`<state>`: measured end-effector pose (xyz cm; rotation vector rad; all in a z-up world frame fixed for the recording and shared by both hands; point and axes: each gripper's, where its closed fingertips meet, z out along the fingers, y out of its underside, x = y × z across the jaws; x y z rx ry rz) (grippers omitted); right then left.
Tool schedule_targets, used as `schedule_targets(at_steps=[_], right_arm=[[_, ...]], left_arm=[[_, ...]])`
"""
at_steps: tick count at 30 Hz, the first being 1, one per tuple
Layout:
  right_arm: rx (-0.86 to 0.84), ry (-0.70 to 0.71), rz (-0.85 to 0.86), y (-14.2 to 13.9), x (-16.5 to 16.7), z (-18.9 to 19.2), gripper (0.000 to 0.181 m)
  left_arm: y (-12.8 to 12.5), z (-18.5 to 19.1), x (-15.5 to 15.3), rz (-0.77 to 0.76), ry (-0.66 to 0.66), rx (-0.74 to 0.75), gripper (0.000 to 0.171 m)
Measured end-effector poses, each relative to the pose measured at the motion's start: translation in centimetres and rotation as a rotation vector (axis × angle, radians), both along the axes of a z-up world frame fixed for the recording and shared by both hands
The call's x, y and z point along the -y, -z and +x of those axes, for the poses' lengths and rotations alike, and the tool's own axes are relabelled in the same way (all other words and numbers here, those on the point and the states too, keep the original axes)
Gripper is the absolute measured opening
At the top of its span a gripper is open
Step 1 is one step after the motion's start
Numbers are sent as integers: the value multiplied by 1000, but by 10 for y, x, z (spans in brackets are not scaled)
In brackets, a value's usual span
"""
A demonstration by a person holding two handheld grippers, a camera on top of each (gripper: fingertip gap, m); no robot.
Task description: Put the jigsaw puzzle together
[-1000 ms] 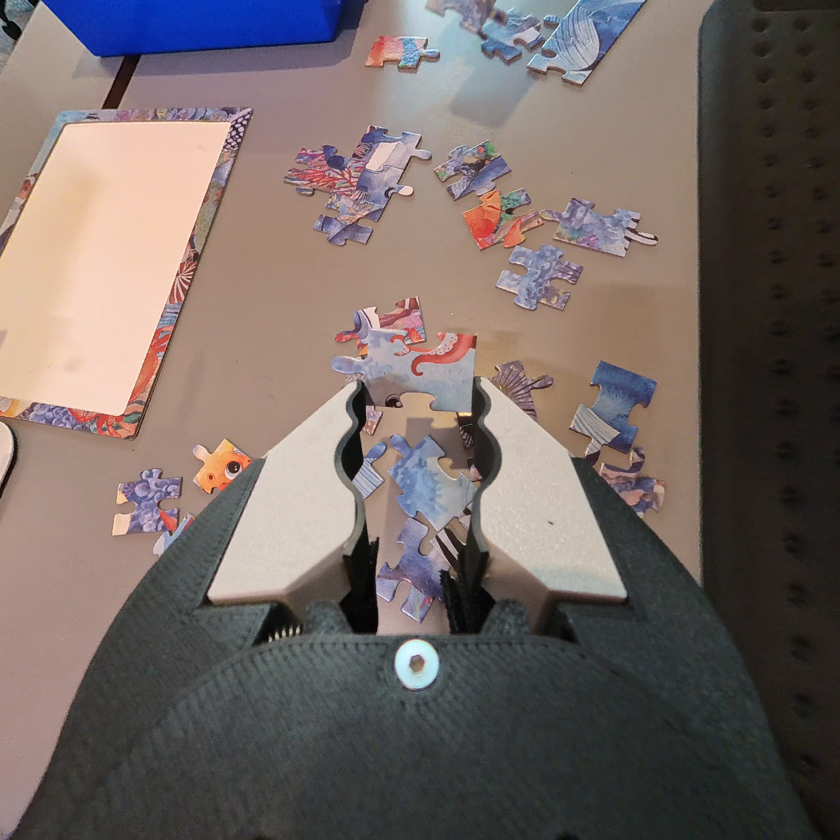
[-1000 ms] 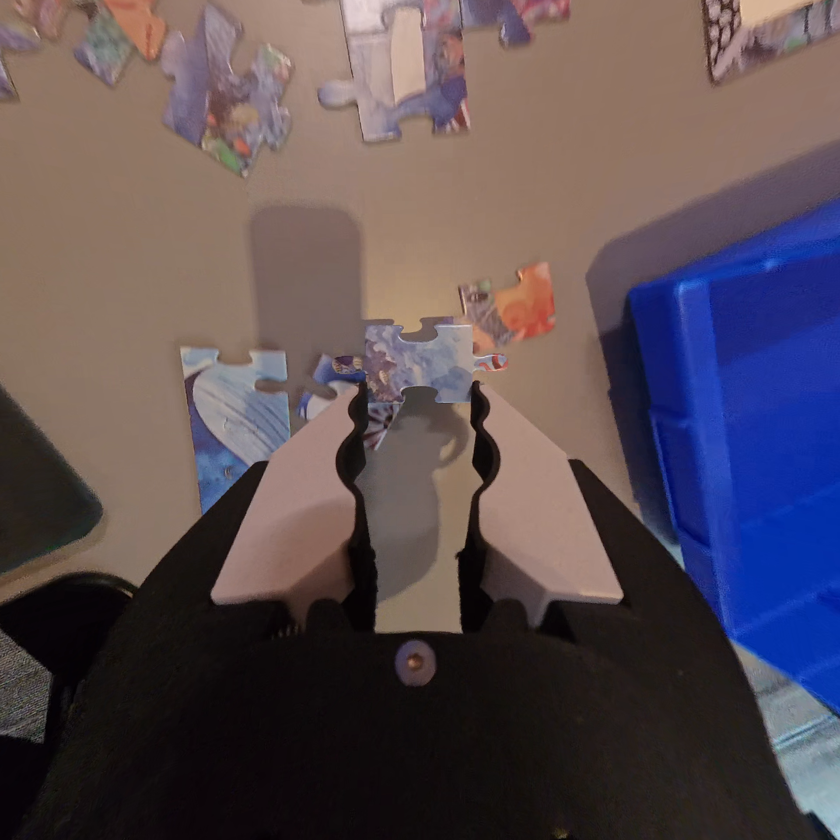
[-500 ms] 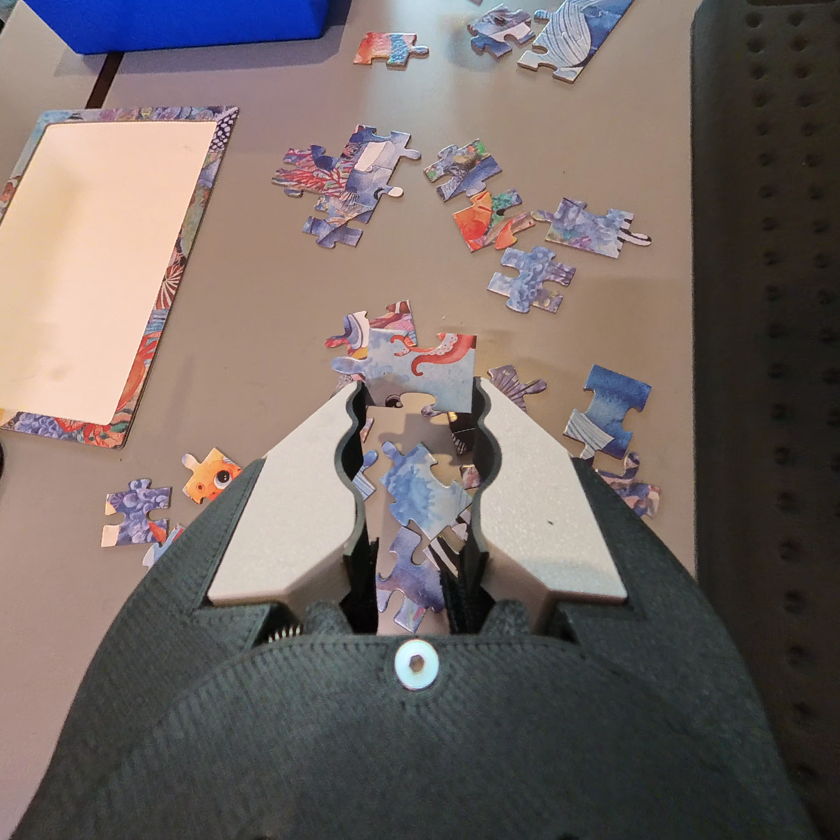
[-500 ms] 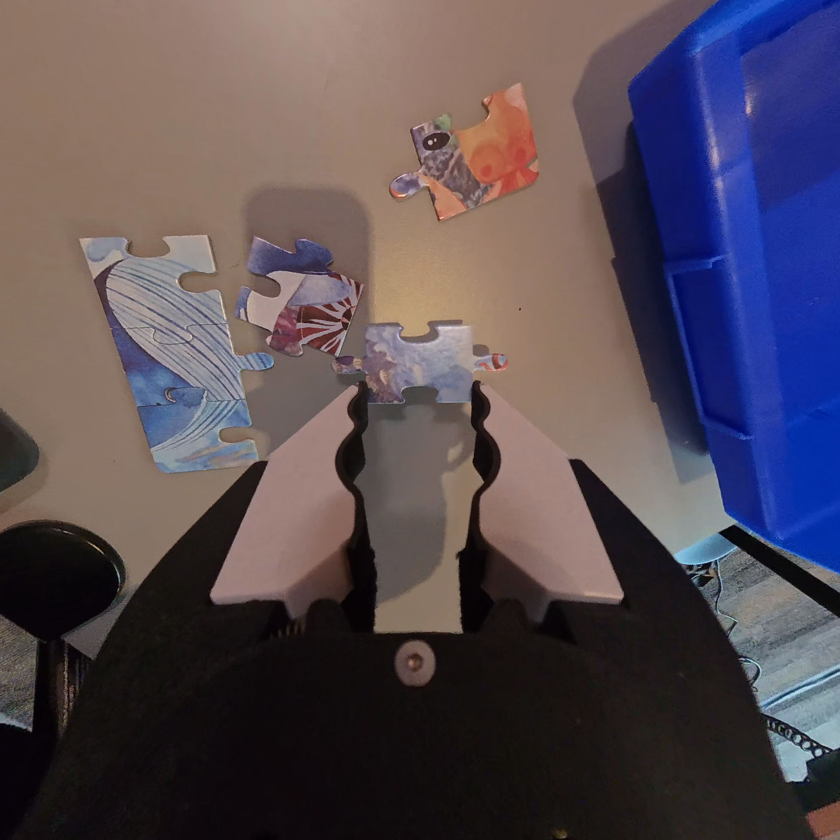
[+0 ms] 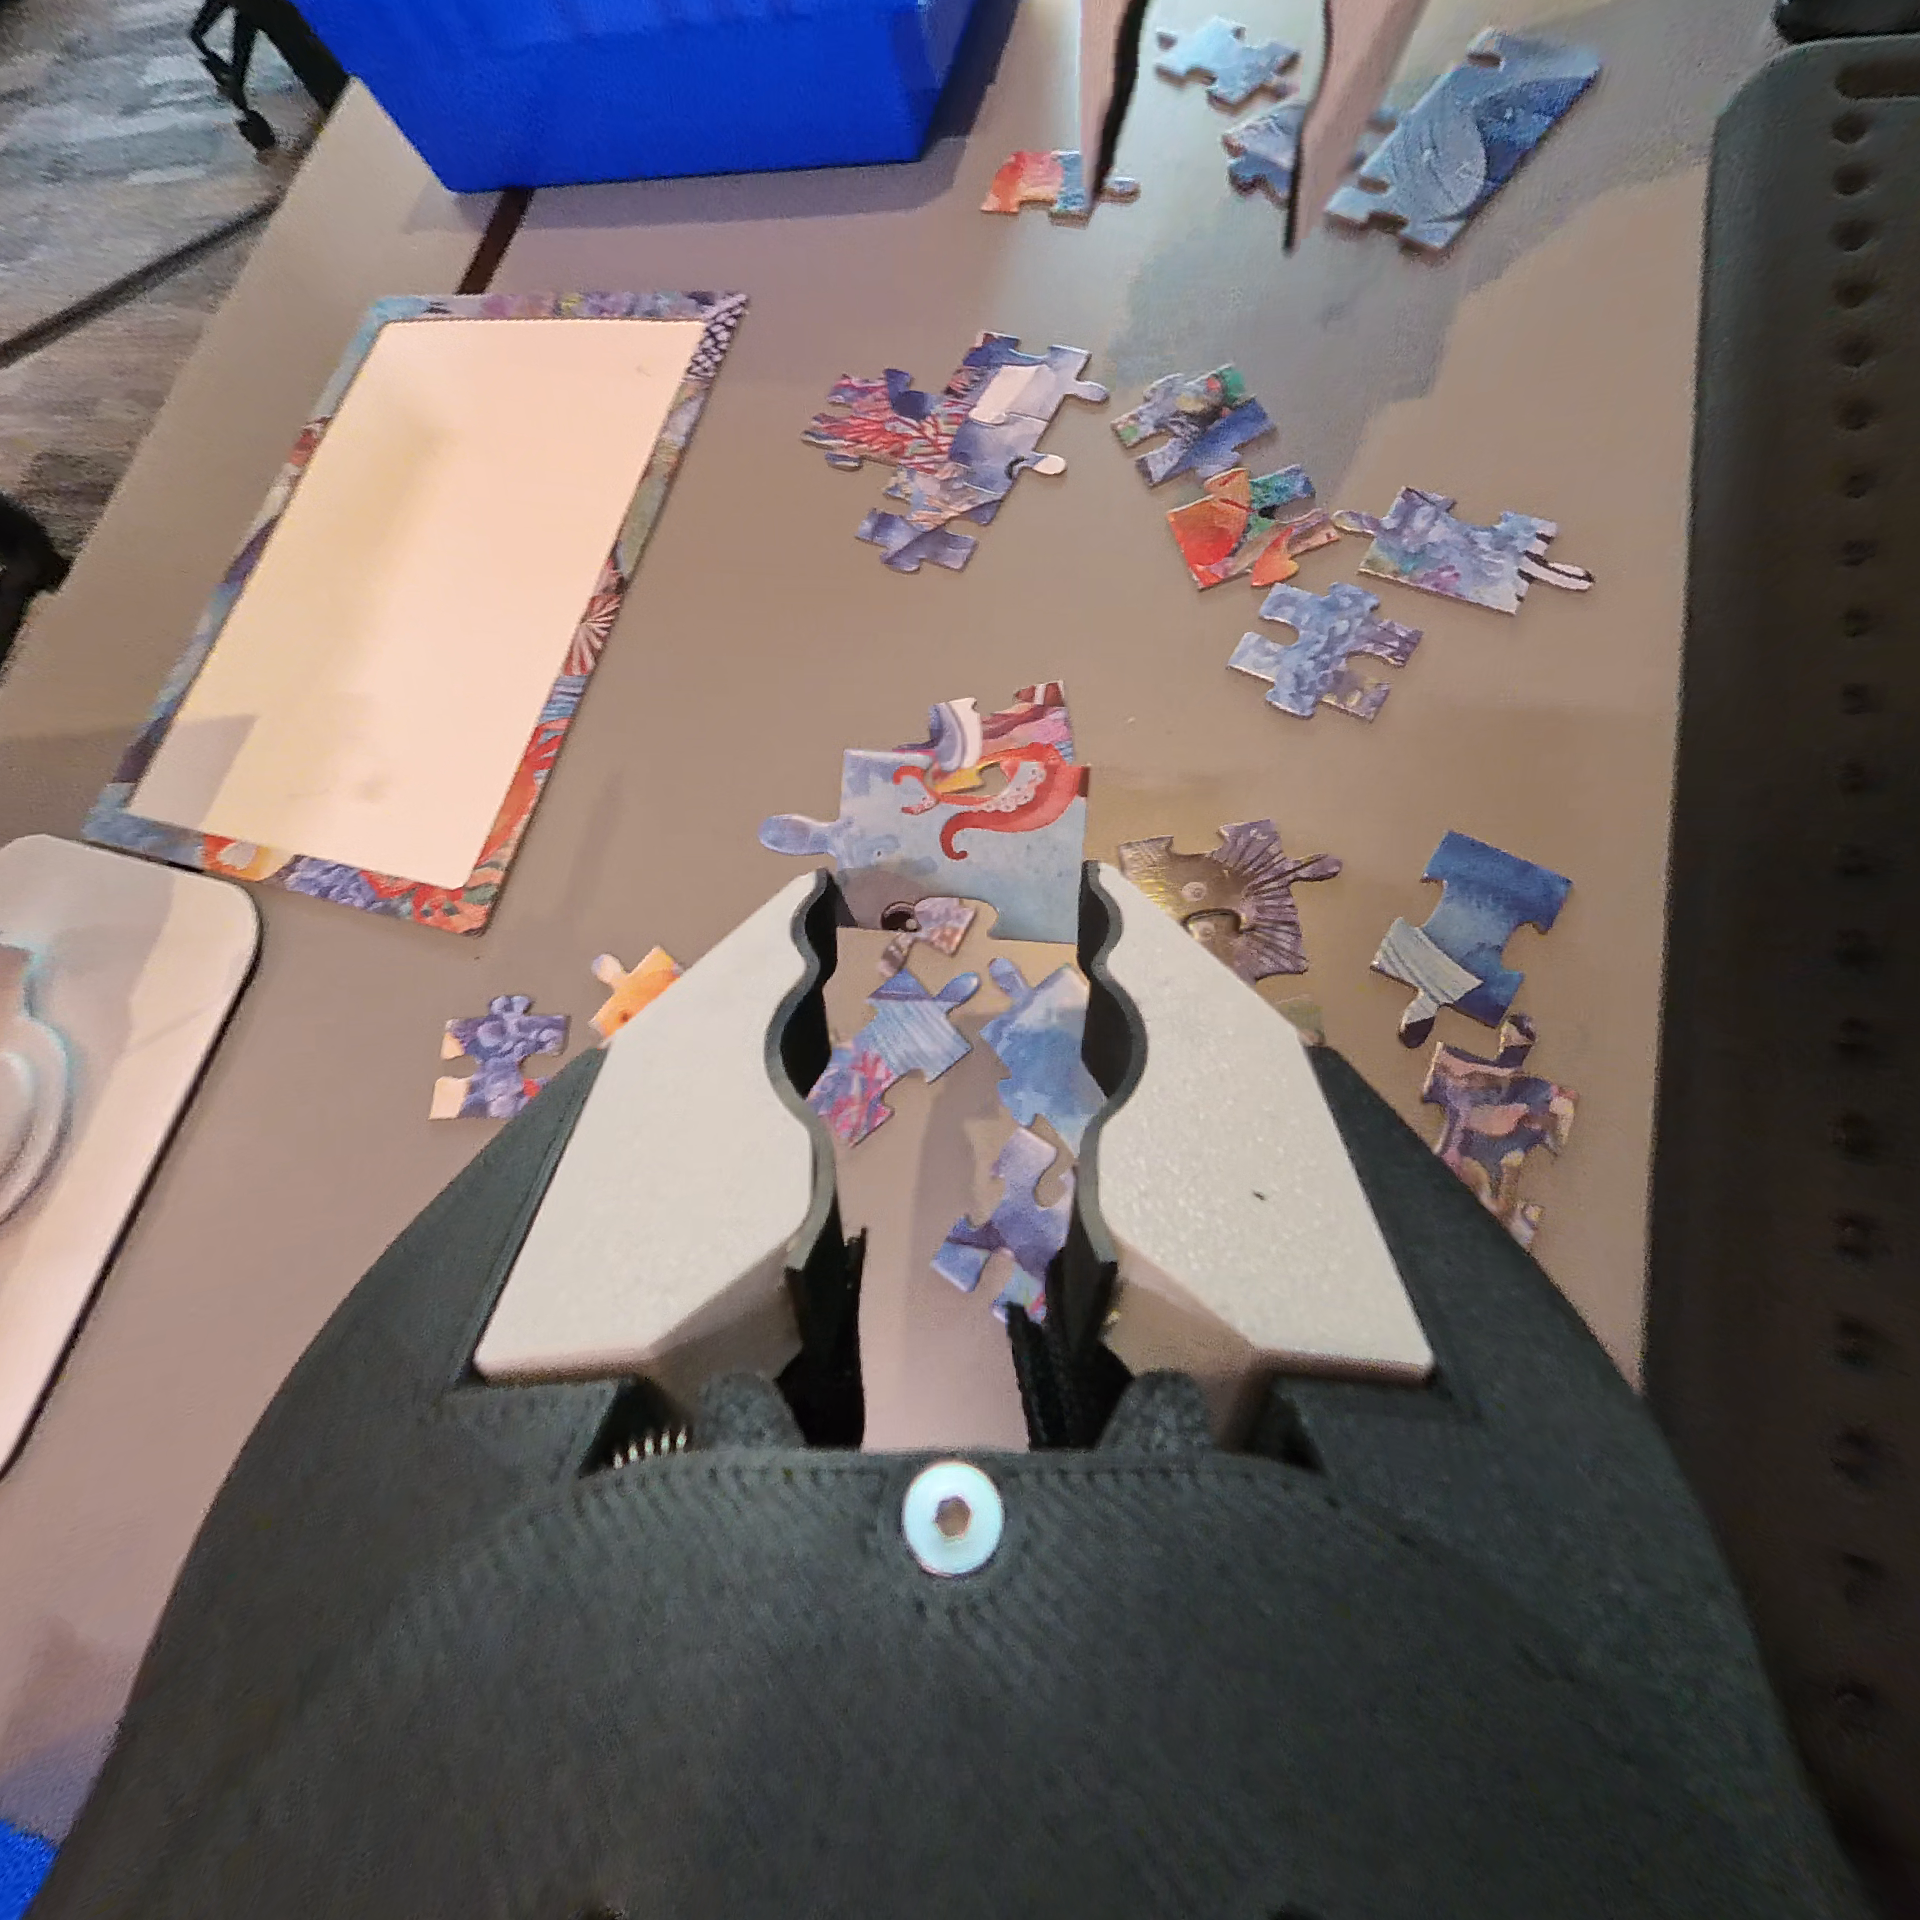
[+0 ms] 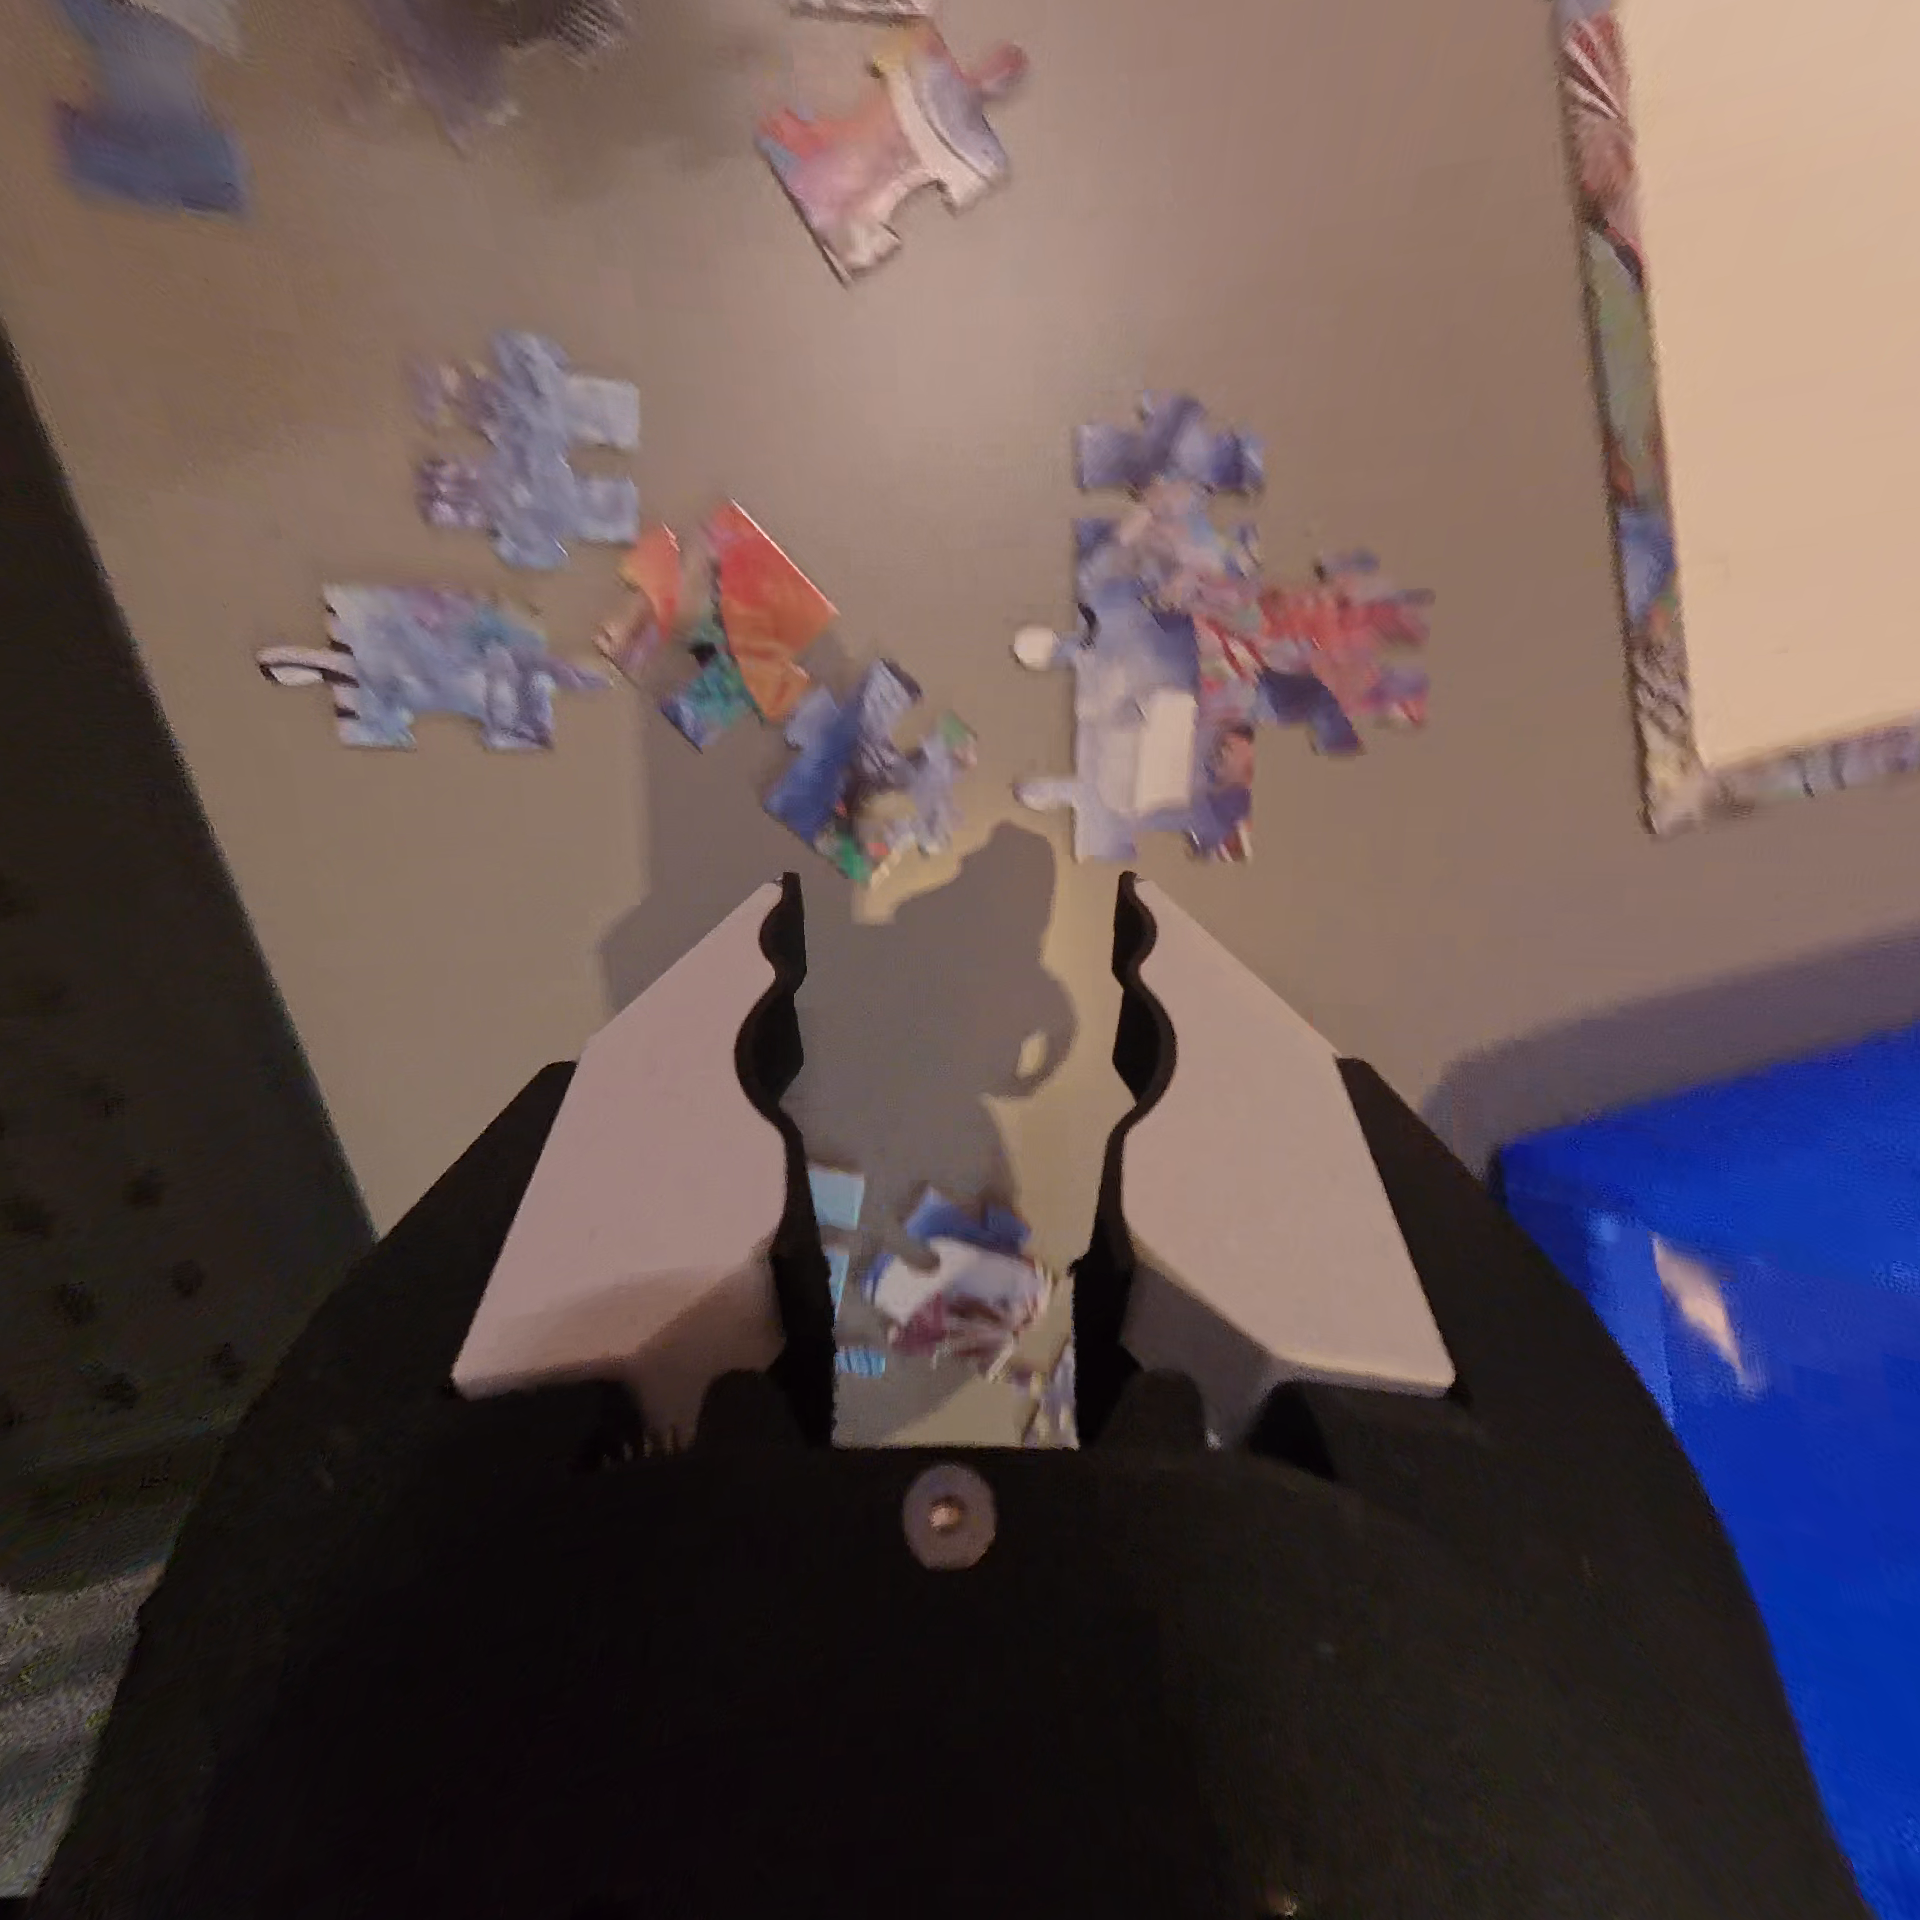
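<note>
My left gripper (image 5: 956, 883) is shut on a light blue puzzle piece with a red tentacle (image 5: 977, 842) and holds it flat above several loose pieces on the grey table. The puzzle frame (image 5: 644, 436), a patterned border around a blank white middle, lies to the left; it also shows in the right wrist view (image 6: 1621, 416). My right gripper (image 6: 956, 883) is open and empty above the table, near a joined cluster of pieces (image 6: 1174, 675). In the left wrist view it (image 5: 1190, 218) hangs at the far end, and a small blue piece (image 5: 1226, 62) shows between its fingers.
A blue bin (image 5: 665, 83) stands at the far left, also in the right wrist view (image 6: 1714, 1351). A dark perforated mat (image 5: 1818, 831) runs along the right side. A joined whale strip (image 5: 1455, 135) lies far right. A pale tray (image 5: 104, 1039) sits at the near left. The tips of one gripper are about 25 cm away from the tips of the other.
My right gripper opened and let go of the blue piece it held, then swung over toward the scattered pieces. My left gripper kept its grasp on the tentacle piece and shifted only slightly.
</note>
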<state>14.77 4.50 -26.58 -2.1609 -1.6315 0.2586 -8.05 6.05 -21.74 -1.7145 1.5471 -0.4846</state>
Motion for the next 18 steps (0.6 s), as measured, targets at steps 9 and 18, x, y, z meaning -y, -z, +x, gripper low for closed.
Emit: schedule_targets(at_steps=[9, 18], right_arm=[[37, -295, -106, 32, 18, -50, 61], [32, -366, -118, 48, 27, -63, 57]], left_arm=[[-9, -13, -8, 28, -38, 16, 46], [-4, -12, -10, 22, -40, 4, 46]])
